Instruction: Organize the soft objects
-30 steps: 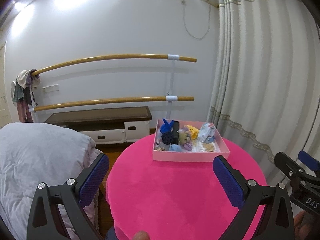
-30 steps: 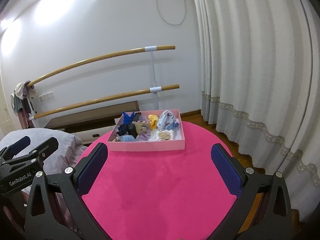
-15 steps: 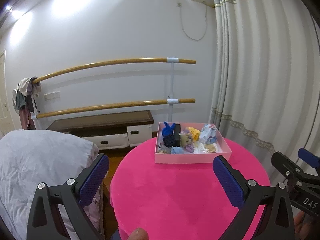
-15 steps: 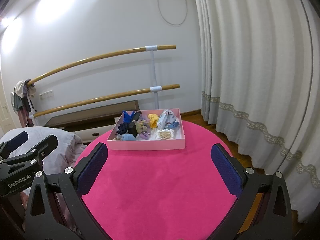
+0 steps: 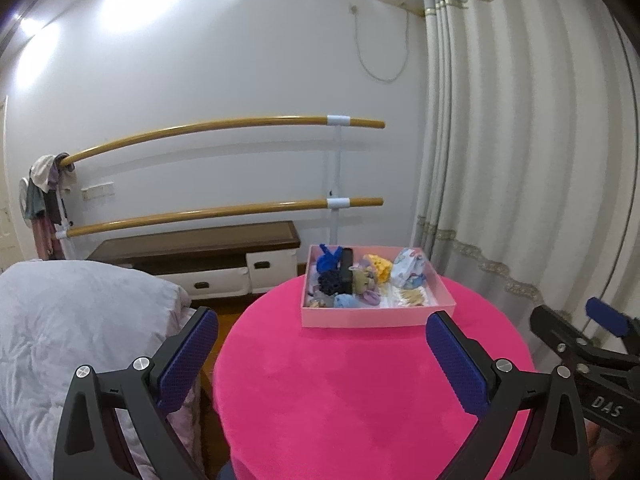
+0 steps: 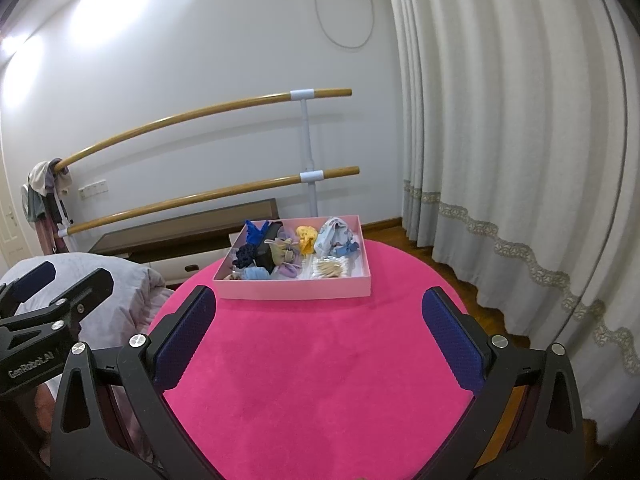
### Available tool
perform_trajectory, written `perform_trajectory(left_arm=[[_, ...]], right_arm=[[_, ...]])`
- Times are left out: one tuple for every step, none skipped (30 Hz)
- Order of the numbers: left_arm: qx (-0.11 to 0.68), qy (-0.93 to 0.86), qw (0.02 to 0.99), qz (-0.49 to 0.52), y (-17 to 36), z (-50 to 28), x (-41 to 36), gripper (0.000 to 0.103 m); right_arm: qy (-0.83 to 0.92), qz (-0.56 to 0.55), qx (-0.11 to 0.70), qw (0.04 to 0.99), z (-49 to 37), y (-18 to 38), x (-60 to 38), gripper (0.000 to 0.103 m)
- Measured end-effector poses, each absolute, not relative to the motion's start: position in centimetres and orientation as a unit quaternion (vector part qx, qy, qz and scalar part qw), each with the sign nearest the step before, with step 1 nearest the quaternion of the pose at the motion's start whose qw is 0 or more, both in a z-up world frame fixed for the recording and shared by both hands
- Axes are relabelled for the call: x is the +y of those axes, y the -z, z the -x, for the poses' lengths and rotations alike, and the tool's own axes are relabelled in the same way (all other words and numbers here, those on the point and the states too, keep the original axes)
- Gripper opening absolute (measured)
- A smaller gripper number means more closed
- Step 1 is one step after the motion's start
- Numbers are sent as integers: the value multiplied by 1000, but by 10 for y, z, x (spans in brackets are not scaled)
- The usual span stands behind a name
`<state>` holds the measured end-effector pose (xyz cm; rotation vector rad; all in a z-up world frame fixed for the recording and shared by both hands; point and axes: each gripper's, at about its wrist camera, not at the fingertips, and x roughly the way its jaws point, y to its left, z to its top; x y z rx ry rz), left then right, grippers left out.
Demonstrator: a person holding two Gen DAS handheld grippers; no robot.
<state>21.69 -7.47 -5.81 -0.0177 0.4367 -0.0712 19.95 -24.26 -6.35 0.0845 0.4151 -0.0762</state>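
Observation:
A shallow pink box [image 5: 376,315] [image 6: 296,291] sits at the far side of a round table with a bright pink cover [image 5: 360,392] [image 6: 320,380]. Inside lie several soft items: a blue piece [image 5: 327,261], a dark knitted one [image 5: 331,282], a yellow one [image 5: 380,266] [image 6: 306,236], a pale printed cloth [image 5: 408,266] [image 6: 336,234] and a lilac one [image 6: 289,270]. My left gripper [image 5: 320,354] hovers open over the near left of the table, holding nothing. My right gripper [image 6: 318,330] is open too, well short of the box.
A bed with a grey quilt [image 5: 72,328] lies left of the table. Behind stand a low dark-topped cabinet [image 5: 200,252] and two wooden wall bars [image 5: 224,210] with clothes hung at their left end. Pale curtains [image 5: 520,160] fill the right side.
Both grippers have risen and drawn back a little, so the box looks slightly smaller and farther. Nothing was gripped or let go.

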Motion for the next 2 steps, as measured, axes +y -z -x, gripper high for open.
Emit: perform_trajectory(left_arm=[[217,36,976,9,59,-217,-75,103],[217,35,976,7,60,-217,-76,103]], right_arm=[[37,-42,206,977,-199,64,-242,103],[38,-42,206,977,-200,64,-243,103]])
